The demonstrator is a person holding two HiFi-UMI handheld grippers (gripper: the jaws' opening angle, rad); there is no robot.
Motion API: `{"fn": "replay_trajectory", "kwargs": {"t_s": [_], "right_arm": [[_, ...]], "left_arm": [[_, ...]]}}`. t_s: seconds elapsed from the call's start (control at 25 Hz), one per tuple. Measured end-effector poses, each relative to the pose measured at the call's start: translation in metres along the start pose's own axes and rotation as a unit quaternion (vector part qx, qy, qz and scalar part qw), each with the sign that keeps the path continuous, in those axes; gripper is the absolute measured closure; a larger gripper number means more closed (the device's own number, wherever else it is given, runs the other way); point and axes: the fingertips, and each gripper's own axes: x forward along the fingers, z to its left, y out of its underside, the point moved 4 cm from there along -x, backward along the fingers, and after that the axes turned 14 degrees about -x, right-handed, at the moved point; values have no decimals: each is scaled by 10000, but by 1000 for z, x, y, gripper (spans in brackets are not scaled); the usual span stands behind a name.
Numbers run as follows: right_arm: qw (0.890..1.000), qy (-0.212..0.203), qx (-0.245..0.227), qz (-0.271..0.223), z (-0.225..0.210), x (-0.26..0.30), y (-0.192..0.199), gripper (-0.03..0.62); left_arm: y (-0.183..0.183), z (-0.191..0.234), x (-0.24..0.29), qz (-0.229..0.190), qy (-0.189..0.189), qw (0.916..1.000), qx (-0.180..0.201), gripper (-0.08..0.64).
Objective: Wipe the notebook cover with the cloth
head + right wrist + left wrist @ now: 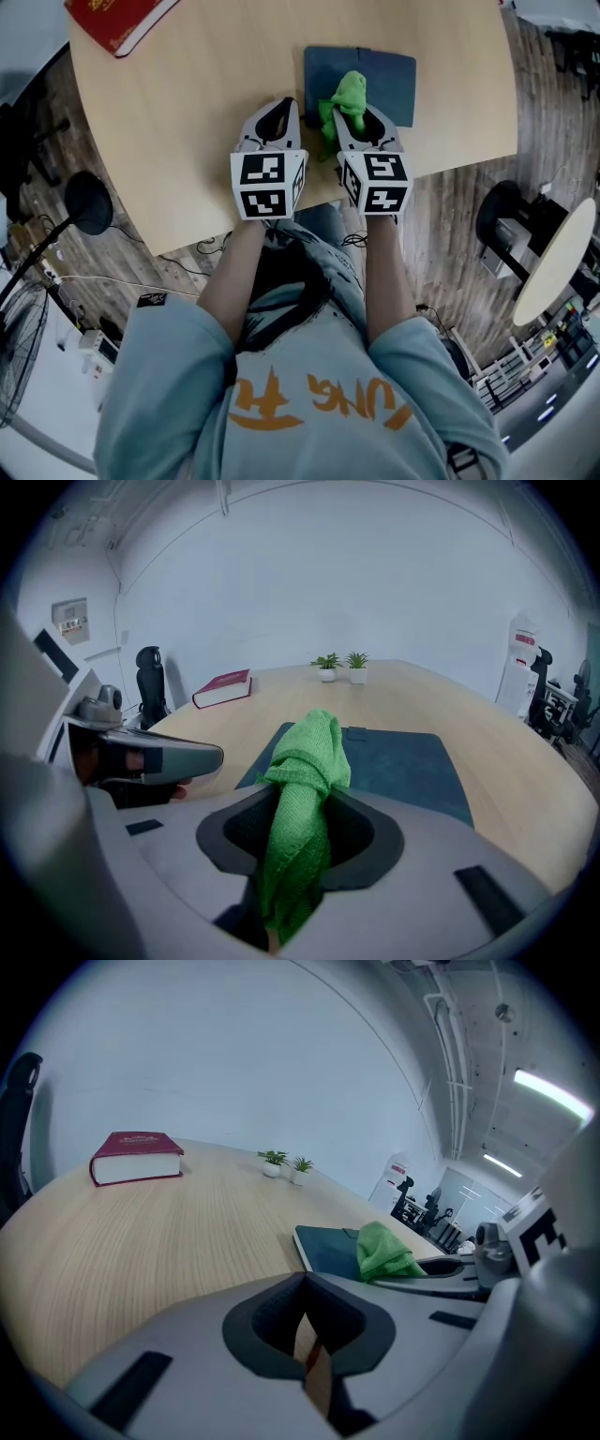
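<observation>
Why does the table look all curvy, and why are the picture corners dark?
Left gripper view: the wide-angle lens bends the pale wooden table into a curve and darkens the corners. Right gripper view: same bending, though the green cloth up close looks sharp. Head view: soft, even light, no glare on the table.

This looks like an office meeting room. A large light-wood table (pixel 187 141) with a rounded edge fills the middle, and a second round white table (pixel 558 253) stands off to one side. A black office chair (pixel 148 682) waits by the plain white wall (pixel 375 574), and more chairs (pixel 412 1206) show far back in an open work area. Long strip lights (pixel 553 1096) run along the ceiling beside bare pipes. Two small potted plants (pixel 327 666) and a red book (pixel 117 19) sit on the table. Cables (pixel 84 281) trail over the wood-look floor (pixel 450 225) near a standing fan (pixel 19 347).
</observation>
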Motion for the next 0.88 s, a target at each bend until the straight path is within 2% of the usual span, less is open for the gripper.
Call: {"fn": "replay_trajectory", "kwargs": {"t_s": [0.88], "right_arm": [[9997,188,124,2,-41,-14,17,470]], "left_arm": [[3,-23,14,20,-85,9999,59,546]]}}
